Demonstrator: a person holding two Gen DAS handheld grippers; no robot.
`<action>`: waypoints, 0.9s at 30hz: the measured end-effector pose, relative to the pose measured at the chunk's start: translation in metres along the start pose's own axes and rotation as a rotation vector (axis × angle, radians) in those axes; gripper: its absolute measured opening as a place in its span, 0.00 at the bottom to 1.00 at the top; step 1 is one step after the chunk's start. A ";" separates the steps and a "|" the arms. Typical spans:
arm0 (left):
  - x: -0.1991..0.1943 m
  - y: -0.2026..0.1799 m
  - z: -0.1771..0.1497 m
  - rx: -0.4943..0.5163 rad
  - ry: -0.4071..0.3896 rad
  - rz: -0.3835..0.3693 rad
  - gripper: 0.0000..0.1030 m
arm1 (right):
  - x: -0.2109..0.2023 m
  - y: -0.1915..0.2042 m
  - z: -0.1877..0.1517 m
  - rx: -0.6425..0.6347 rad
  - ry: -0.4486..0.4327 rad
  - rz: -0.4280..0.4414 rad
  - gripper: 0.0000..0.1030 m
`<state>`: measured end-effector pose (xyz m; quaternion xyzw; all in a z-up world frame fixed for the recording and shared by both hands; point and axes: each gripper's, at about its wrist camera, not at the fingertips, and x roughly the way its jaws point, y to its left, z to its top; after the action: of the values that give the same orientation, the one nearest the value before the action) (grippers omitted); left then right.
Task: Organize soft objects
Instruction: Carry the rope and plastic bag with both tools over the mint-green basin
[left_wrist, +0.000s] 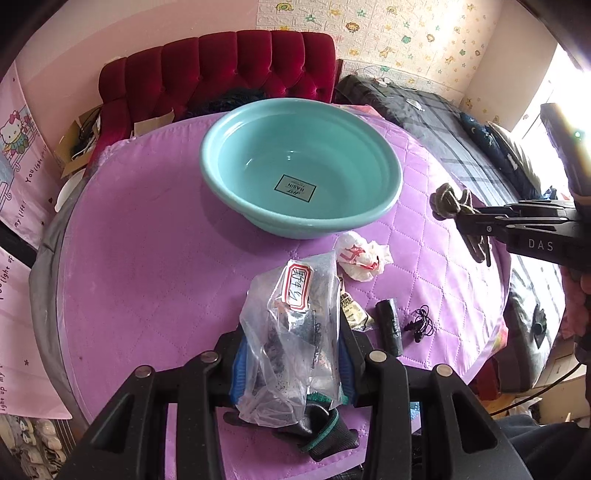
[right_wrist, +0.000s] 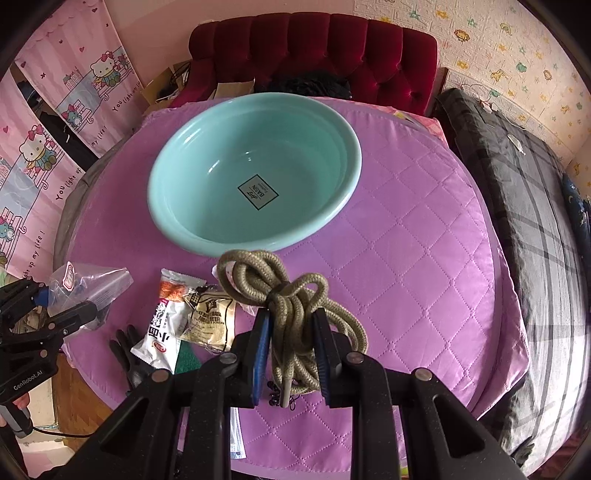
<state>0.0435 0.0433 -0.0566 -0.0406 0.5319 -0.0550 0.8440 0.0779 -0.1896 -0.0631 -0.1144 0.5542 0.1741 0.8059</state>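
left gripper (left_wrist: 291, 362) clamped on one clear plastic bag (left_wrist: 295, 332), lower centre of its view. right gripper (right_wrist: 291, 354) clamped on one olive rope bundle (right_wrist: 291, 295), loops hanging loose. one teal basin (right_wrist: 255, 177), empty, upper centre on the purple quilt (right_wrist: 406, 258).

risks: a rope loop may snag the basin rim; the slick bag may slip.

left on quilt: two snack packets, one black glove (right_wrist: 125, 350), one crumpled white bag (left_wrist: 360, 258).

The left gripper (left_wrist: 291, 354) clamps a clear plastic bag (left_wrist: 295, 332) of dark stuff, perhaps fabric. Ahead sits a teal basin (left_wrist: 221, 177); at right, the right gripper (left_wrist: 465, 221) grips a knotted rope (left_wrist: 447, 201).
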 end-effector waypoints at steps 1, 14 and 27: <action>-0.002 -0.001 0.003 0.008 -0.006 0.001 0.42 | -0.002 0.001 0.003 -0.001 -0.005 0.001 0.23; -0.003 -0.011 0.050 0.063 -0.051 -0.034 0.42 | -0.003 0.010 0.048 -0.036 -0.040 -0.004 0.23; 0.026 -0.008 0.095 0.093 -0.049 0.001 0.42 | 0.028 0.008 0.100 -0.018 -0.029 0.020 0.23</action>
<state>0.1402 0.0325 -0.0378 -0.0021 0.5080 -0.0781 0.8578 0.1686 -0.1405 -0.0531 -0.1135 0.5418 0.1891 0.8110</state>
